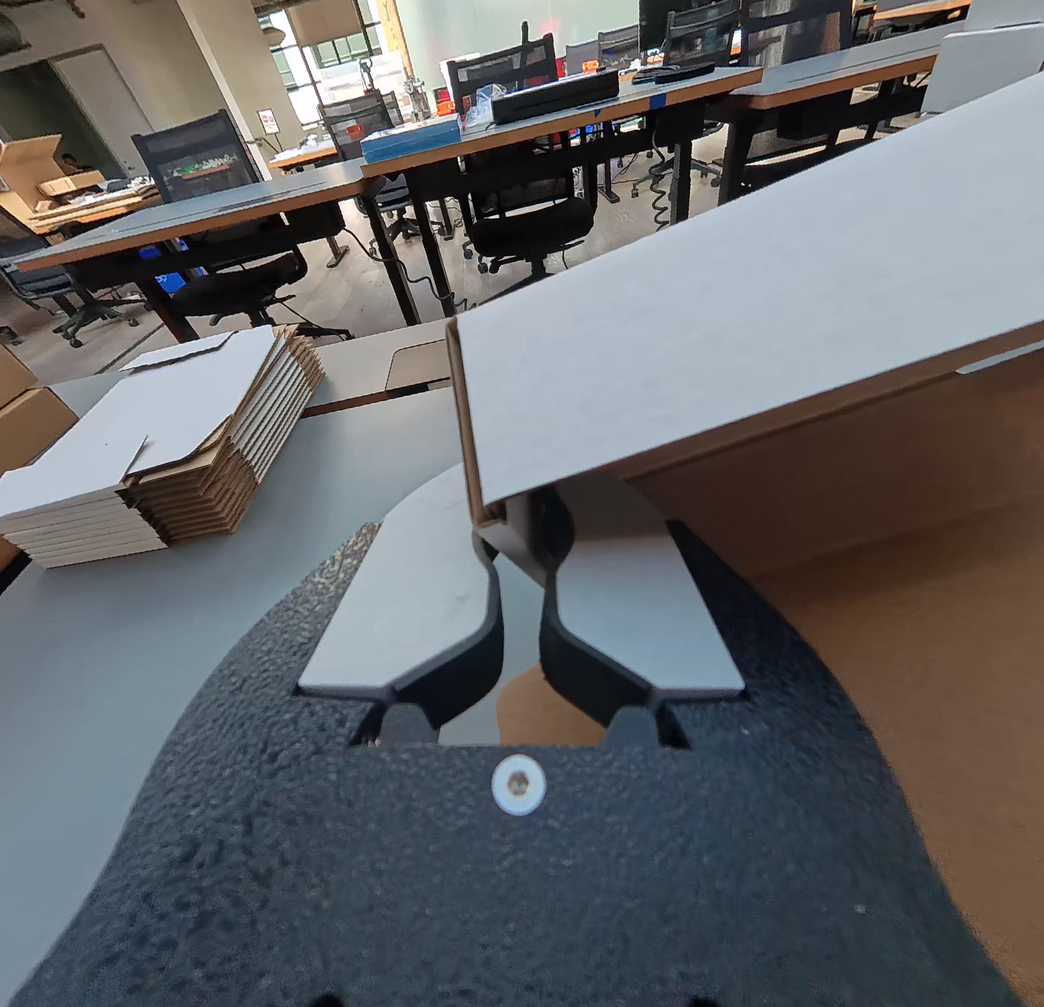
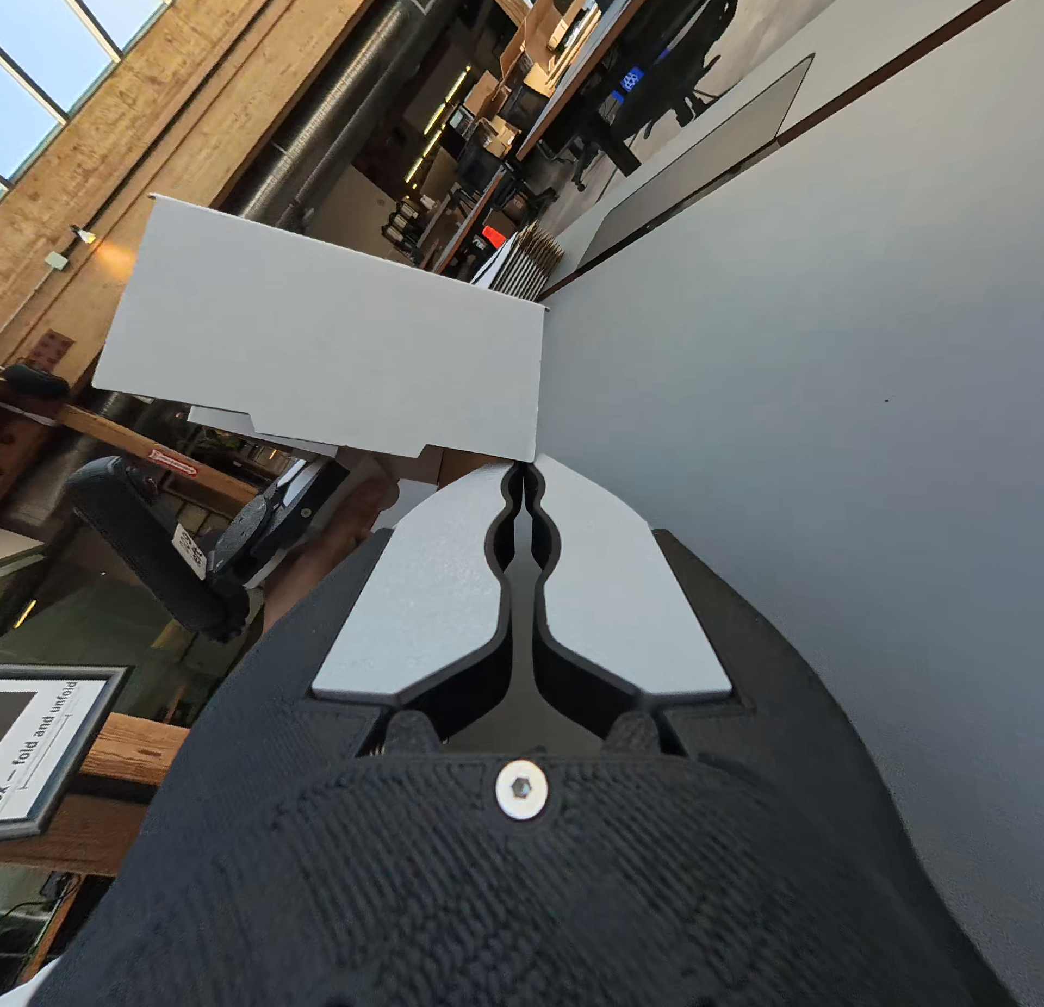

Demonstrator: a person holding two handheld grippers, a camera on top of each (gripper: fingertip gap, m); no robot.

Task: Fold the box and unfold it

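We have the box (image 1: 706,324) half-formed on the grey worktop (image 1: 113,669), its white lid panel raised at a slant over the brown inside, and the step in hand looks to us like working a side flap into or out of place at the near corner. To do it well, we judge that we should keep the pinch close to the crease so the card bends along its score rather than buckling, move both sides together so the box does not skew, and keep the base pressed flat on the worktop. Our left hand-held gripper (image 1: 517,539) is nearly closed, with only a narrow gap, and a thin white flap at the box's corner sits between its fingertips; it appears to be grasping that flap, though the contact itself is partly hidden under the lid's edge. Our right hand-held gripper (image 2: 524,474) is clenched, its tips meeting with no visible gap; they lie right at the lower corner of the box's white outer wall (image 2: 316,347), and we cannot tell whether they pinch a sliver of card or only touch it. In the right wrist view the other hand-held gripper shows beyond the box. A stack of flat box blanks (image 1: 158,449) lies well apart to the left.
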